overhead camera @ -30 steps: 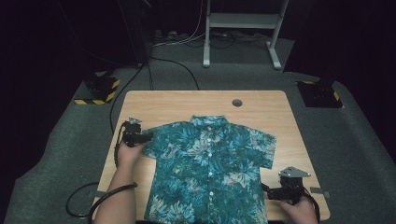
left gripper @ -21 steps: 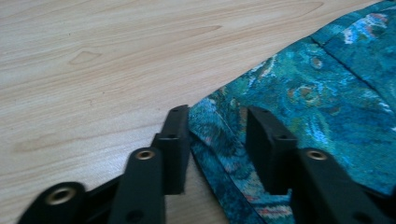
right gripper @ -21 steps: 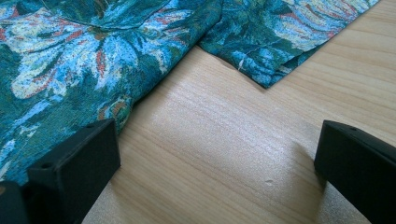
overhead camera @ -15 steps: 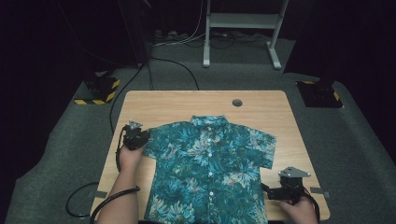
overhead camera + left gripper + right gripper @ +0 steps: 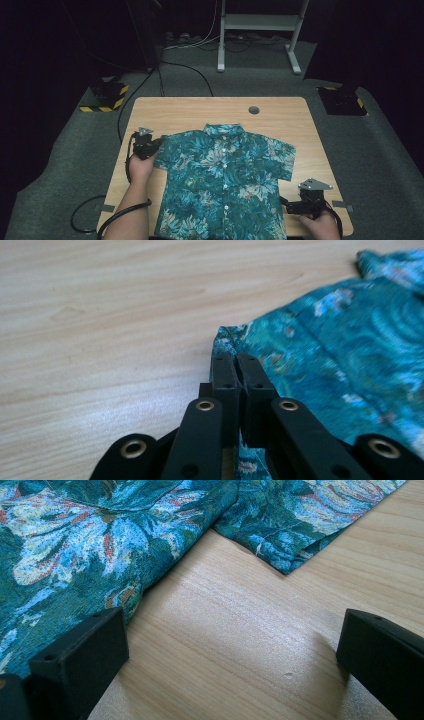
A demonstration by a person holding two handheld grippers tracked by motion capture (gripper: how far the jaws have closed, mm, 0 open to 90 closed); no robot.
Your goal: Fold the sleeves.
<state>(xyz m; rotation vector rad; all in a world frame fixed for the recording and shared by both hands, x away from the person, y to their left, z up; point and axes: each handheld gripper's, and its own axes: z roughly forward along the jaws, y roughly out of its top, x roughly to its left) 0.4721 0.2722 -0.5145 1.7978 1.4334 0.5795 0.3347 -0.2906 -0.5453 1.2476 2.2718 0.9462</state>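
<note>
A teal floral shirt (image 5: 223, 184) lies flat and face up on the wooden surface (image 5: 190, 110), collar toward the far edge, both short sleeves spread out; the left claw (image 5: 154, 146) sits at the tip of the left sleeve (image 5: 310, 335); its jaws have just been closing and now stand pinched together on the hem of that sleeve, a fold of cloth showing between them in the left gripper view. The right claw (image 5: 291, 206) rests low near the shirt's lower right side, just below the right sleeve (image 5: 305, 525); its jaws stand wide apart with bare wood between them and hold nothing, though one jaw lies right beside the shirt's edge.

The bite on the left looks shallow, only the sleeve's edge; I'd guess a quick pull could slip the hem free, or drag the whole shirt sideways and wrinkle the flat front, since nothing pins the other side. If the right claw closes where it is, it may catch only wood or a single layer at the side seam; a fold begun from uneven grips would likely come out crooked. The cable (image 5: 87, 222) looping by the left forearm could also snag on the surface's corner.
</note>
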